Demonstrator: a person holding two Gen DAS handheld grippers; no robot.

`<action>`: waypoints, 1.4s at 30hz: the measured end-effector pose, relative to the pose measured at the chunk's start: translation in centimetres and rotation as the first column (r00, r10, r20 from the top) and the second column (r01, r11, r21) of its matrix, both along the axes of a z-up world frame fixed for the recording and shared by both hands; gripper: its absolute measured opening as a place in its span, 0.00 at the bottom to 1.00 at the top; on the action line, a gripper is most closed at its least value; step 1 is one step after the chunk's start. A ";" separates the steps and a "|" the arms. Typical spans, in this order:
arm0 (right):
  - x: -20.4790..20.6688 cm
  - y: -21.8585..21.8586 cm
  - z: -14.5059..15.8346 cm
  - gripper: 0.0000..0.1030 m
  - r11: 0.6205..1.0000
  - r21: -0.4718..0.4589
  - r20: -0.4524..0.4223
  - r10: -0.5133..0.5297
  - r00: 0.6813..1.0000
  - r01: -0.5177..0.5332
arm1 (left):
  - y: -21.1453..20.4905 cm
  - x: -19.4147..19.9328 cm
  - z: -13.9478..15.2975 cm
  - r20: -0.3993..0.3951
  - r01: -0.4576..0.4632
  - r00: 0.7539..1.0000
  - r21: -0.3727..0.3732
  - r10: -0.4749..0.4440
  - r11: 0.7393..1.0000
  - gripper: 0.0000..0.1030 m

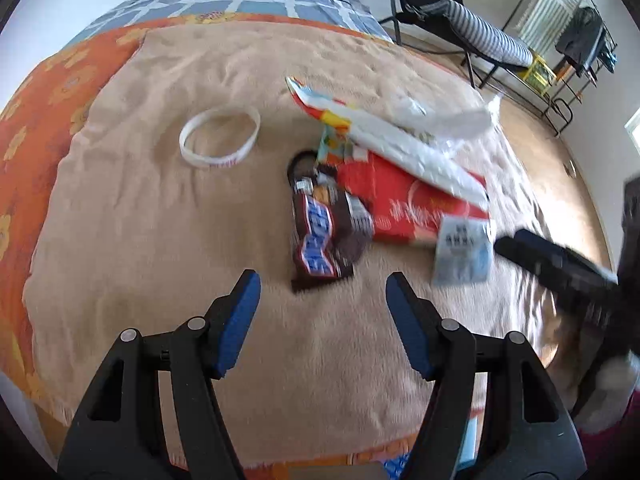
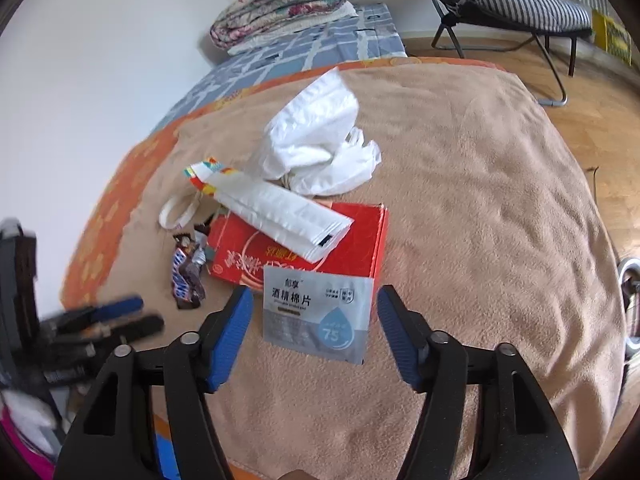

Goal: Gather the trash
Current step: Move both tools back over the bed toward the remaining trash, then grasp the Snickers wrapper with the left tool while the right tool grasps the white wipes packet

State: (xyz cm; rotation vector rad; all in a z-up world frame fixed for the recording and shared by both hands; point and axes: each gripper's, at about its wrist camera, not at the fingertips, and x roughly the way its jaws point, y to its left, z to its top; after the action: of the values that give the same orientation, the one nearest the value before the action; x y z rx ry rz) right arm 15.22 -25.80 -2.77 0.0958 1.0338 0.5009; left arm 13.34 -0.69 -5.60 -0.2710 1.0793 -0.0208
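- Bed (image 2: 480, 200): a fuzzy tan blanket (image 1: 160, 240) covers it, over an orange flowered sheet.
- Flat red carton (image 2: 360, 240), mid-blanket, under a crinkled white plastic bag (image 2: 316, 140).
- Left hand-held gripper (image 1: 322, 280): tilted down, jaws wide, empty, near the brown candy wrapper (image 1: 320, 240).
- Right hand-held gripper (image 2: 314, 296): tilted down, jaws apart, straddling a grey wipe sachet (image 2: 316, 316); pads not pressing.

The grey wipe sachet (image 2: 320, 312) reads "酒精棉片" and "75".
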 end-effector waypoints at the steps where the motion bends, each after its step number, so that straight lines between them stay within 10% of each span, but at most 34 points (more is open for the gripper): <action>1: -0.2 0.4 -0.2 0.71 1.000 -0.025 0.015 -0.002 1.000 0.002 | 0.1 0.5 -0.1 0.001 -0.005 1.000 -0.009 0.005 1.000 0.65; 21: 0.1 3.0 -2.7 0.73 0.988 -0.154 0.010 -0.025 1.000 0.026 | -0.3 4.2 -2.9 -0.051 -0.010 0.999 -0.019 0.009 1.000 0.64; 42: 0.3 5.6 -3.9 0.78 0.962 -0.274 0.004 -0.006 1.000 0.007 | 0.5 4.1 -3.0 -0.025 -0.026 0.999 -0.054 0.025 0.998 0.36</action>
State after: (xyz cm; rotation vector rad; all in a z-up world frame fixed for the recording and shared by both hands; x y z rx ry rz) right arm 15.50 -20.16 -6.65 -0.1476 1.0904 0.3476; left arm 17.47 -0.18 -8.65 -0.3344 1.1003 -0.0240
